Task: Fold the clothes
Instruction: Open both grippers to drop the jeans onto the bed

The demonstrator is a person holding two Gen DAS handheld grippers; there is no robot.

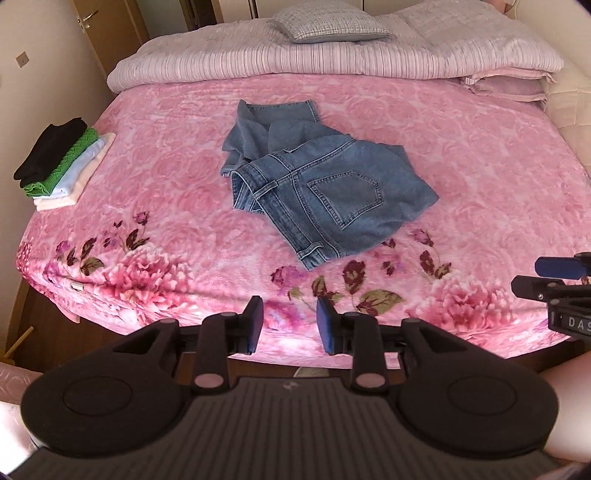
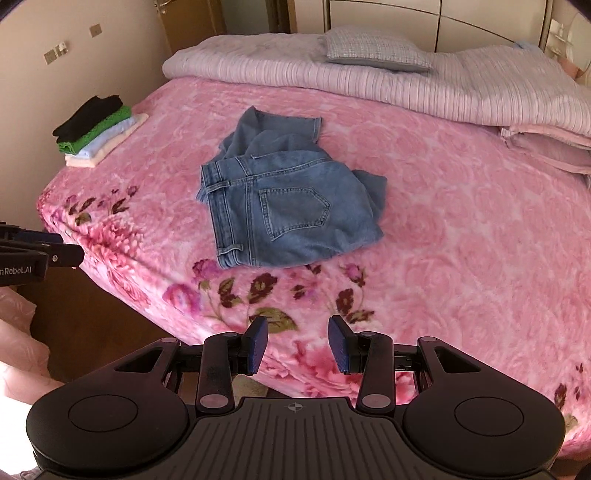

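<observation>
Pink and soft, a flowery blanket (image 1: 155, 155) covers the big bed (image 1: 55, 314) from side to side. At the far end lies a rolled-up striped quilt (image 1: 295, 62), and a small checked pillow (image 1: 328, 24) sits on top of it.

A pair of blue jeans (image 1: 317, 192) lies in a crumpled heap in the middle of the bed. The back pocket faces up, and the waistband points to the left. One leg is bunched up behind the rest.

Near the left edge of the bed sits a neat stack of folded clothes (image 1: 62, 162). Black is on top, then green, then light blue, then cream.

The left gripper (image 1: 290, 325) hovers over the front edge of the bed, well apart from the jeans. Its fingers (image 1: 255, 325) are spread apart with nothing between them. The right gripper (image 2: 297, 345) also hangs over the front edge, a bit to the right of the other one. Its fingers (image 2: 341, 343) are spread apart too, and they hold nothing. Both grippers point down at the blanket, and each one peeks into the side of the other's view.
</observation>
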